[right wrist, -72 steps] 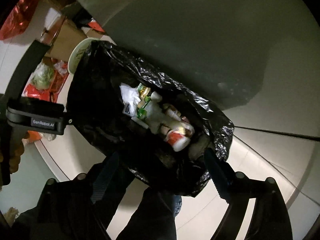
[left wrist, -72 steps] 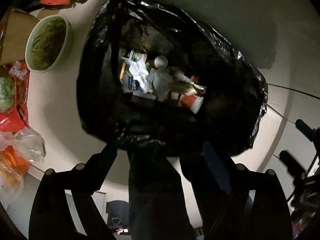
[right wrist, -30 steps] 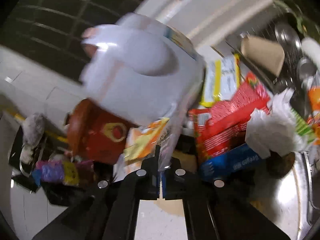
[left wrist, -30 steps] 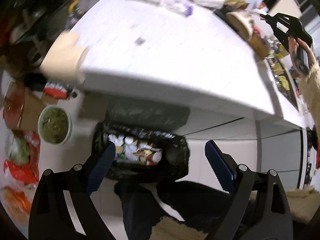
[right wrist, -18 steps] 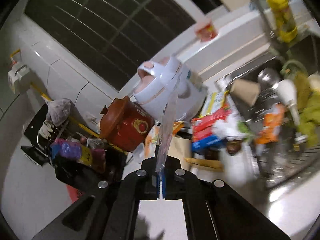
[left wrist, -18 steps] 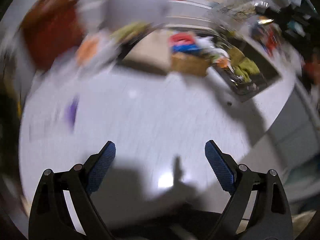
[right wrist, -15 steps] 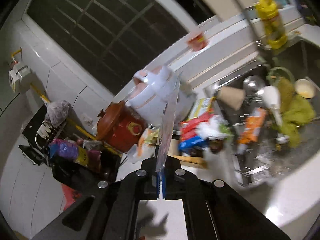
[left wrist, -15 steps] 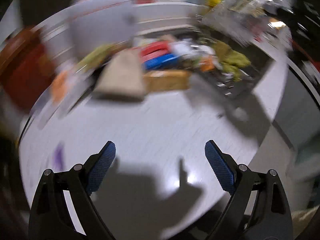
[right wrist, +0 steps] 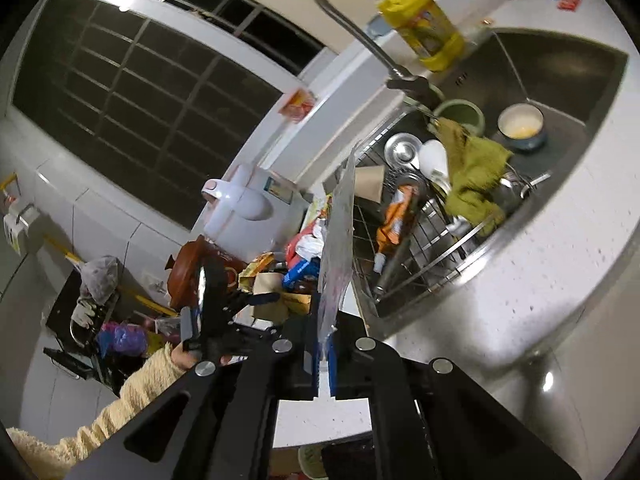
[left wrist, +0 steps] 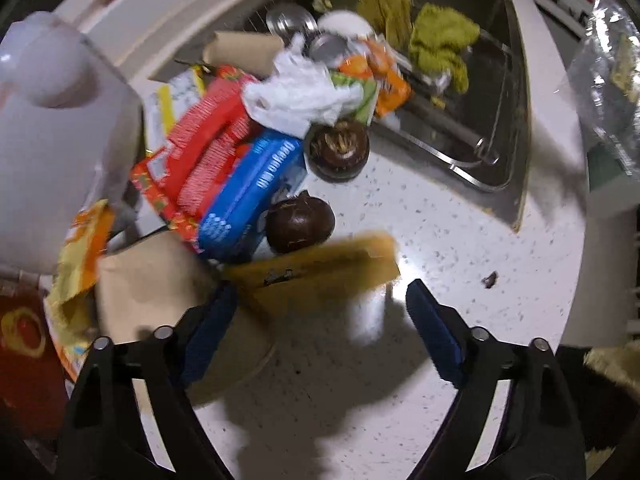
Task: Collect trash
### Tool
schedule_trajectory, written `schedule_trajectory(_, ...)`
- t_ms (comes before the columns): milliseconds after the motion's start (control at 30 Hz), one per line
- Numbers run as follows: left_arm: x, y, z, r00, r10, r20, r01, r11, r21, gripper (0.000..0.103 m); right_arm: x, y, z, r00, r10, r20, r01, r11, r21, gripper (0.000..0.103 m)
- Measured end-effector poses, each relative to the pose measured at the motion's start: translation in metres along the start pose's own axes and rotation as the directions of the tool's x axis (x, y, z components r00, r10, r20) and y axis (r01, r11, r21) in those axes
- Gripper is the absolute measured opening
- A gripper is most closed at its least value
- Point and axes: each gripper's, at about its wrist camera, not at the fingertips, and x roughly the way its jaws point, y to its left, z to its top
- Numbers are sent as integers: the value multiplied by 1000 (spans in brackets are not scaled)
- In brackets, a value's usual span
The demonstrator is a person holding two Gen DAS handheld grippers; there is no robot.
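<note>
Hand-held gripper on the left [left wrist: 316, 320] hangs over the white speckled table [left wrist: 460, 248], its 2 blue-padded fingers [left wrist: 434, 334] spread wide apart with nothing between them. Hand-held gripper on the right [right wrist: 323, 354] has its jaws pressed together on the lower edge of a thin clear plastic wrapper [right wrist: 340, 236], which stands up edge-on in front of the camera.

On the table, going by size: a white rice cooker [left wrist: 52, 120] at the far left; a steel sink [right wrist: 552, 92] with a wire rack [right wrist: 424, 256] holding green cloths [left wrist: 440, 40], bowls and an orange packet [left wrist: 390, 76]; a brown paper cup [left wrist: 148, 292] lying just beside the left finger; a red snack bag [left wrist: 208, 136]; a blue packet [left wrist: 252, 188] touching it; a crumpled white plastic bag [left wrist: 300, 96] on top of the pile; a flat yellow-brown cardboard piece [left wrist: 320, 268], blurred, just ahead of the left gripper; 2 dark round fruit shells [left wrist: 300, 220] beside the blue packet; and a small dark scrap [left wrist: 490, 279] alone on the bare table.

A fuzzy cream sleeve [right wrist: 120, 404] shows in the right wrist view.
</note>
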Motion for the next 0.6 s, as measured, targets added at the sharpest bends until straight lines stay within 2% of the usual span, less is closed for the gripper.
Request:
schedule_trajectory(67,9,-3,4,1000,12,-24,-11,1000,29,83,-1,-3,0,1000,-4,-1,4,1000,2,5)
schedule_trajectory(267,13,-6,2,999,-30,-37,31,999,41,81,2,-9,0,1000,10,-16,-10,1000,12,5)
schedule_trajectory(433,16,-6,-10,987,-148,-69,148,989,-4,81,9,-9,-1,1000,16,-21,-15,1000,27,5)
schedule_trajectory(567,10,-12,-27,979,-200,-39,197,978,-64,81,15,-5,-1,999,29,-30,-29,999,18,5)
schedule_trajectory(600,6,-13,-30,981,-193,-21,191,978,-85,81,16,-3,-2,999,32,-30,-32,999,9,5)
